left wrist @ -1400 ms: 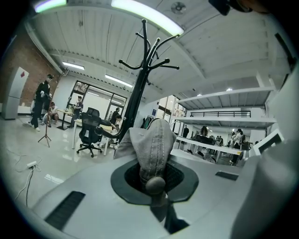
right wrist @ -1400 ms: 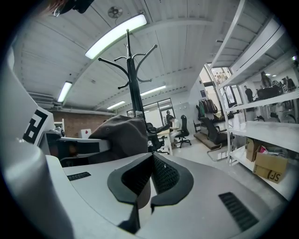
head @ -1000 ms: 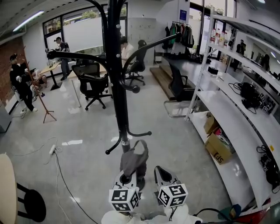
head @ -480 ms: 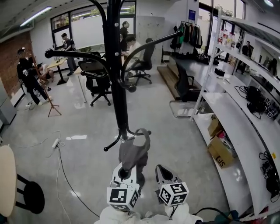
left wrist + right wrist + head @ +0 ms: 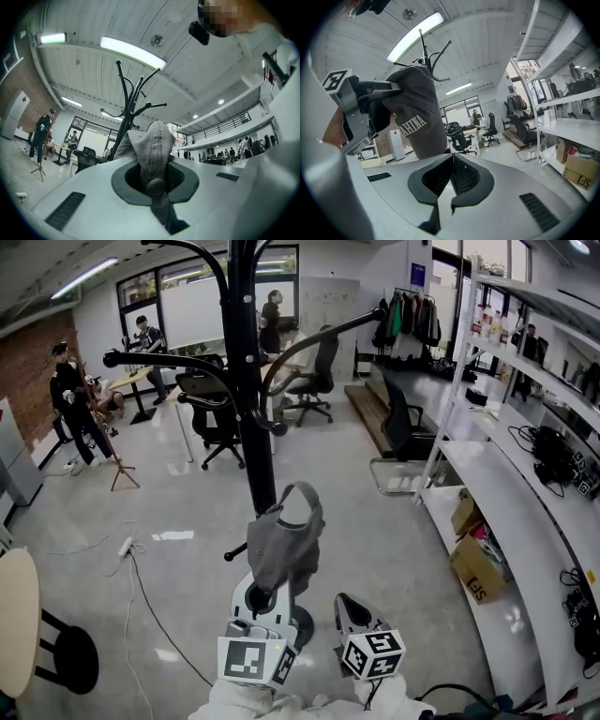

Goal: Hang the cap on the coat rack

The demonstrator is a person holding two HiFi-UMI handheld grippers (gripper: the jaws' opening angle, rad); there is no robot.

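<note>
We grip cap in left gripper, jaws clenched on grey fabric. Cap up in air, in front of rack pole, beside low hook, on no hook yet. We cannot tell whether cap touches pole. Our right gripper sits just right of left one, lower than cap, jaws pressed together, nothing between them. We see white lettering on cap side in right gripper view. Chairs stand behind rack.
</note>
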